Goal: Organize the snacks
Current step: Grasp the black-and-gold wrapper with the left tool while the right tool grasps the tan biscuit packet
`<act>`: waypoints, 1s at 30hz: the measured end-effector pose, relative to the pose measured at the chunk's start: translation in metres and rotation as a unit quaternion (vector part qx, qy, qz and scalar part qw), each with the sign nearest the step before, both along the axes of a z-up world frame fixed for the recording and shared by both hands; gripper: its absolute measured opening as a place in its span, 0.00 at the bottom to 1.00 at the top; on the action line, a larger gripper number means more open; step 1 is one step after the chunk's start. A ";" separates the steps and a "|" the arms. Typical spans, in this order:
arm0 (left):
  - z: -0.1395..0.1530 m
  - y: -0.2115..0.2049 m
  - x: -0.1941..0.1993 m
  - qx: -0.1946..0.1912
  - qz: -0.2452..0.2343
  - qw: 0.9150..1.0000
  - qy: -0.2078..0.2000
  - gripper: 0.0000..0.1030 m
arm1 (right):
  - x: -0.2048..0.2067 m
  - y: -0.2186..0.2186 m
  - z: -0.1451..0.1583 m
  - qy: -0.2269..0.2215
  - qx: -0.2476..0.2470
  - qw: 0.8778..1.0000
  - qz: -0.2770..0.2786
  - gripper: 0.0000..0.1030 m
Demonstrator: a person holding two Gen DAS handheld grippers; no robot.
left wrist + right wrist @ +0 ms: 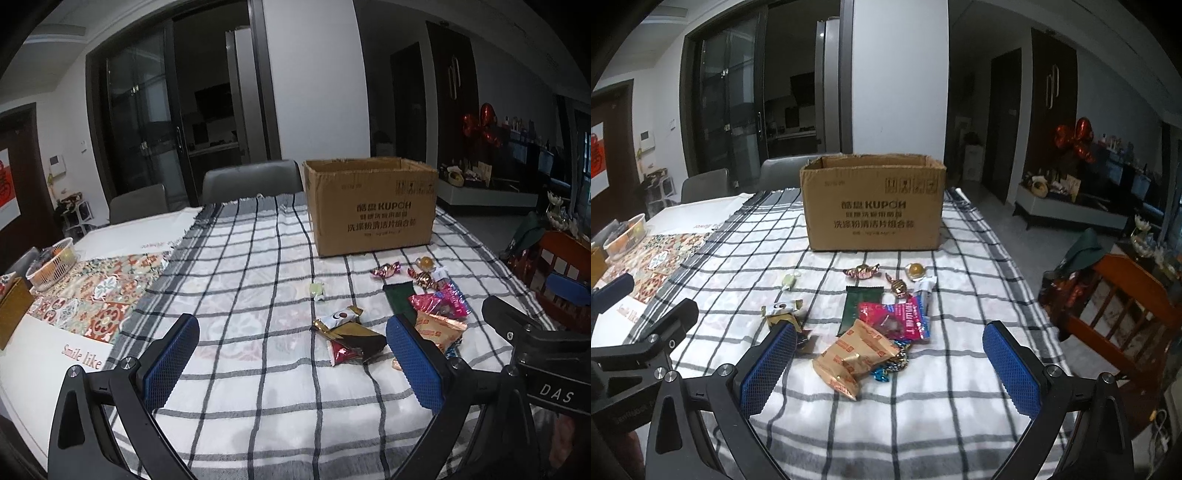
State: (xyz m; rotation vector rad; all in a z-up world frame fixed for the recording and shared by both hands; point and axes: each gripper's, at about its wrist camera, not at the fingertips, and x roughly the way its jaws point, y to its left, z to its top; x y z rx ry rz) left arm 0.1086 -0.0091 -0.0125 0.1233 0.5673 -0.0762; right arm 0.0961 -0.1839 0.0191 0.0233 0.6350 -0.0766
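Observation:
An open brown cardboard box (371,205) stands at the far side of the checked tablecloth; it also shows in the right wrist view (873,206). Loose snacks lie in front of it: a tan packet (851,356), a pink packet (905,319), a dark green packet (858,306), a white and gold packet (338,317), a pale green sweet (317,290) and wrapped candies (862,271). My left gripper (291,347) is open and empty, above the cloth near the white and gold packet. My right gripper (890,350) is open and empty, with the tan packet between its fingers' lines.
A white basket (55,267) with fruit sits on a patterned runner (99,295) at the left. Grey chairs (253,181) stand behind the table. A wooden chair (1119,314) stands close to the table's right edge.

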 end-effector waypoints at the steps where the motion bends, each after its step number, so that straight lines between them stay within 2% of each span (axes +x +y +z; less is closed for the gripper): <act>1: -0.004 0.000 0.005 0.000 -0.002 1.000 0.006 0.98 | 0.004 0.000 -0.004 0.005 0.003 1.000 0.001 0.99; 6: -0.022 -0.005 0.022 0.001 -0.022 0.999 0.033 0.94 | 0.023 0.000 -0.026 0.035 0.022 0.999 0.010 0.91; 11: -0.036 -0.010 0.036 -0.008 -0.042 0.997 0.058 0.84 | 0.039 -0.004 -0.049 0.072 0.056 0.996 0.018 0.79; 18: -0.056 -0.011 0.048 -0.029 -0.056 0.994 0.087 0.77 | 0.049 -0.003 -0.071 0.092 0.087 0.992 0.027 0.73; 24: -0.068 -0.013 0.061 -0.062 -0.074 0.987 0.125 0.68 | 0.059 -0.004 -0.081 0.103 0.094 0.990 0.031 0.68; 30: -0.077 -0.014 0.077 -0.115 -0.089 0.975 0.170 0.62 | 0.065 -0.006 -0.085 0.113 0.111 0.987 0.033 0.62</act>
